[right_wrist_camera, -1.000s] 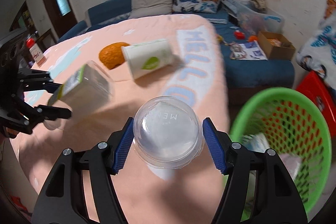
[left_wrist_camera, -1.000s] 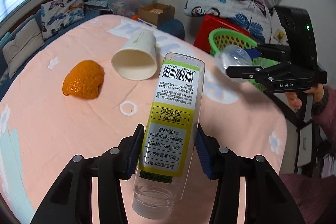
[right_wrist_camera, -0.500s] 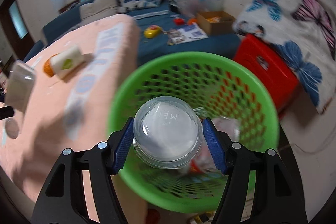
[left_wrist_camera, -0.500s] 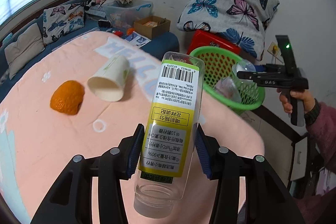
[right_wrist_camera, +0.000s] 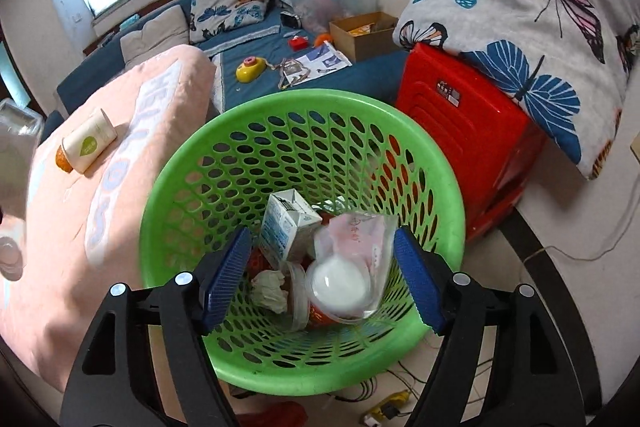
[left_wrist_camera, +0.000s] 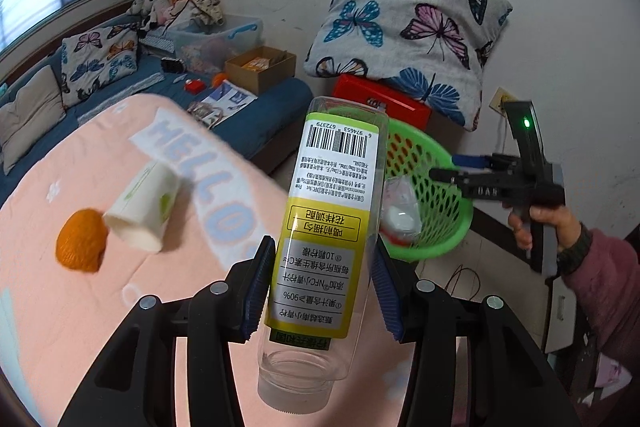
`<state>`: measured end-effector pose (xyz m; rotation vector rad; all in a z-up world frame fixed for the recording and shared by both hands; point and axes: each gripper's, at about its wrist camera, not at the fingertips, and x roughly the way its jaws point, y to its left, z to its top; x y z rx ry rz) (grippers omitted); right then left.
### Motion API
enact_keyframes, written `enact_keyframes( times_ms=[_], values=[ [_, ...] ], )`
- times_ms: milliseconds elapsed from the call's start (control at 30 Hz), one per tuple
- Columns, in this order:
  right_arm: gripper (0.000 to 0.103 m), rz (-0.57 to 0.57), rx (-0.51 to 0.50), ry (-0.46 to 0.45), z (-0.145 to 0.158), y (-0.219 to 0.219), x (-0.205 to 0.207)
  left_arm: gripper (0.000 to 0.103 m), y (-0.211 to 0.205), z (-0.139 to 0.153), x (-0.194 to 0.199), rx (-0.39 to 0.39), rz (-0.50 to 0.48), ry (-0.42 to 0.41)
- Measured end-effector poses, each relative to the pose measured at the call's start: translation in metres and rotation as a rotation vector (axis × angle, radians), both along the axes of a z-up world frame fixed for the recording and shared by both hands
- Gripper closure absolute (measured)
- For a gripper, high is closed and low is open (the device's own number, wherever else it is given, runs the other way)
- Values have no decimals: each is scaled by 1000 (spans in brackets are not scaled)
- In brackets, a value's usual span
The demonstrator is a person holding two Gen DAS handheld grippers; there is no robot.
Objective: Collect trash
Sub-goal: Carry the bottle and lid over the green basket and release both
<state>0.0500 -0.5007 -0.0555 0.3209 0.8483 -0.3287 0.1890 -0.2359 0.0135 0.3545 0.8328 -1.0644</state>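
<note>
Green basket (right_wrist_camera: 434, 163): holds a carton, tissue and the clear cup (right_wrist_camera: 347, 277), which lies inside, free of the pads.
Right gripper (right_wrist_camera: 322, 277): above the basket, jaws just been opening – nothing between them.
Left gripper (left_wrist_camera: 320, 287): clamped on the bottle (left_wrist_camera: 326, 227), over the pink table (left_wrist_camera: 72, 307).
Next: carry the bottle over the rim – let go only when centred.
Left behind: paper cup (left_wrist_camera: 142, 215), orange peel (left_wrist_camera: 80, 247).

clear bottle (left_wrist_camera: 332, 227): gripped | clear cup (right_wrist_camera: 348, 267): in green basket (right_wrist_camera: 192, 163)
</note>
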Motion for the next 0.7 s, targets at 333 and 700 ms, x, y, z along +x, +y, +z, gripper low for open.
enact_keyframes(
  times_ms=[333, 700],
  values=[
    [19, 23, -65, -45, 16, 7, -27, 57, -76, -1, -4, -9, -32, 34],
    [14, 10, -65, -66, 16, 4, -56, 57, -141, -27, -1, 25, -28, 109]
  ],
)
